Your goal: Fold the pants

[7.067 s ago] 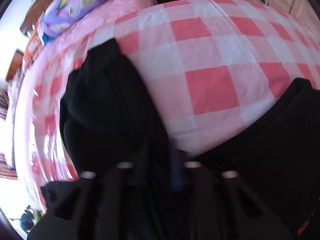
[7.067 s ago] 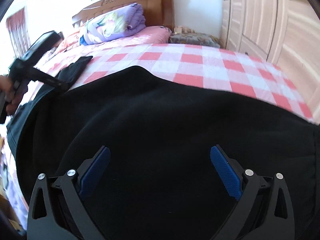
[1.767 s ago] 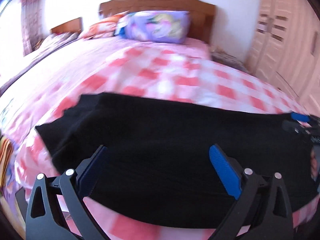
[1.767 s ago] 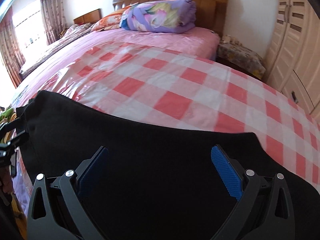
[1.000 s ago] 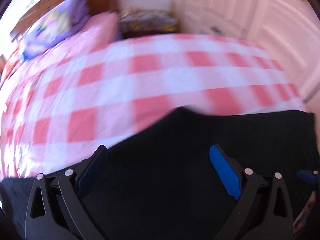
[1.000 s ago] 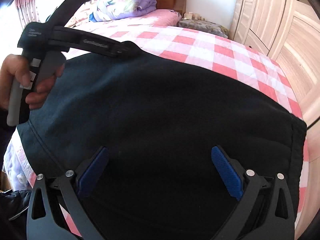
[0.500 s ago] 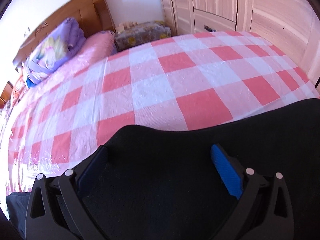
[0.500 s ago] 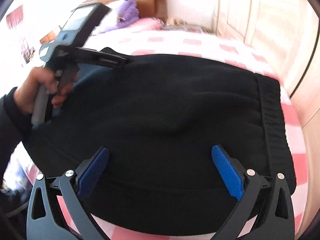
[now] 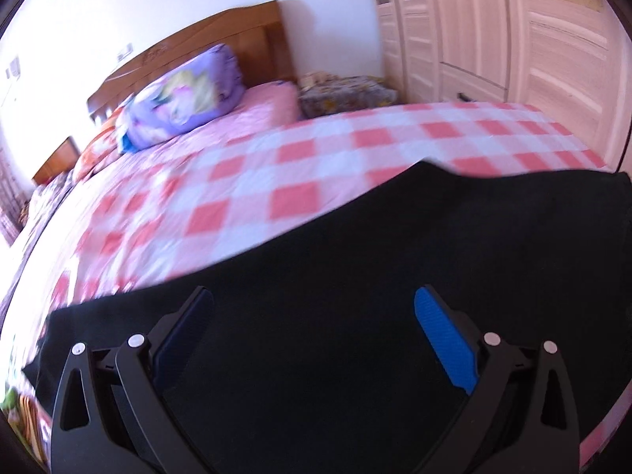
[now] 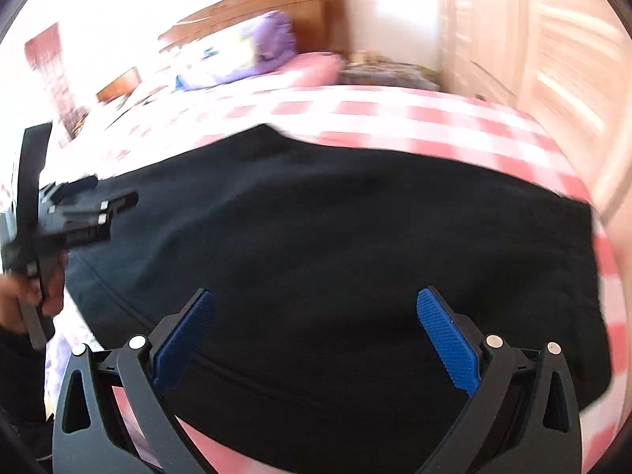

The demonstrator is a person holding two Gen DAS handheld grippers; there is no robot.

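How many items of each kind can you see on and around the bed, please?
Black pants: 1
Purple floral quilt roll: 1
Checked sheet: 1
Wooden headboard: 1
Handheld gripper: 2, left and right
Total: 6

Matt black cloth pants; glossy checked sheet; wooden headboard; textured blue tongs pads

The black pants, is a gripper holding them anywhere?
No. The left gripper and right gripper are both open above the black pants, which lie on the checked bed.
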